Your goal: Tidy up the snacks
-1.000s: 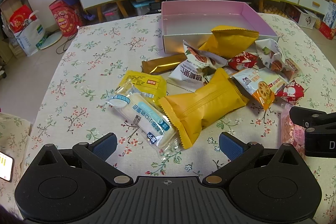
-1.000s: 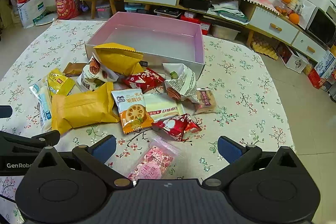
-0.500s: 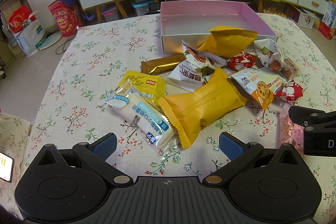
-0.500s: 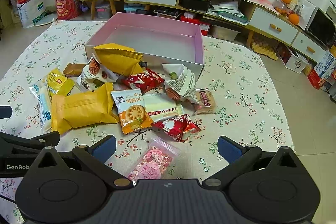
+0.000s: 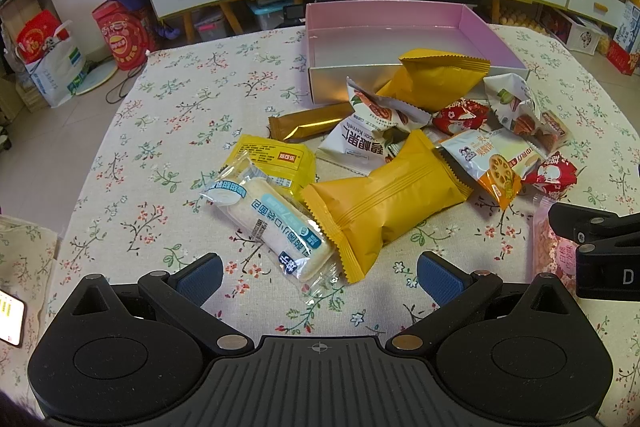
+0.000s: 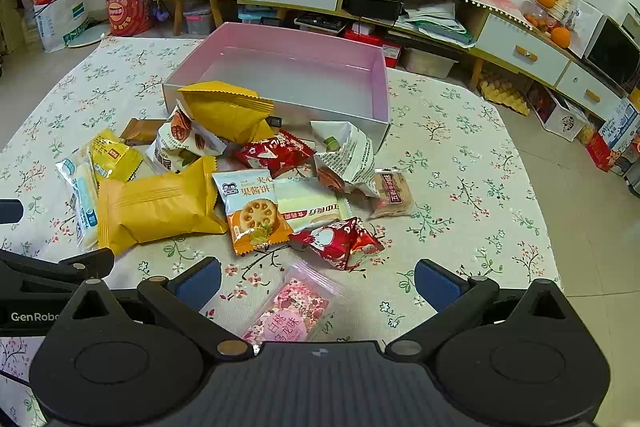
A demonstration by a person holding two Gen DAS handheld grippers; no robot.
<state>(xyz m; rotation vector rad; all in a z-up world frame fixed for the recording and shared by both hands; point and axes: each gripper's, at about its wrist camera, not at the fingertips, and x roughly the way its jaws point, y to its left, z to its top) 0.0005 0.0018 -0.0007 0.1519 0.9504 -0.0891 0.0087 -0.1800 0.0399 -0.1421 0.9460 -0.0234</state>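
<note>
Starting out: your pink box (image 6: 296, 75) sits empty, snacks (image 6: 160, 203) remain piled outside, both grippers spread wide, holding nothing.

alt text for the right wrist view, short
An open right gripper hovers above a pink sachet on a floral tablecloth. Beyond lies a heap of snack packets, two yellow, before an empty pink box.

The left gripper (image 5: 319, 277) hovers spread wide and empty over the floral tablecloth (image 5: 168, 131), just short of a clear-wrapped white bread roll (image 5: 272, 223) touching a big yellow packet (image 5: 384, 203), the pink box (image 5: 400, 23) beyond.
</note>
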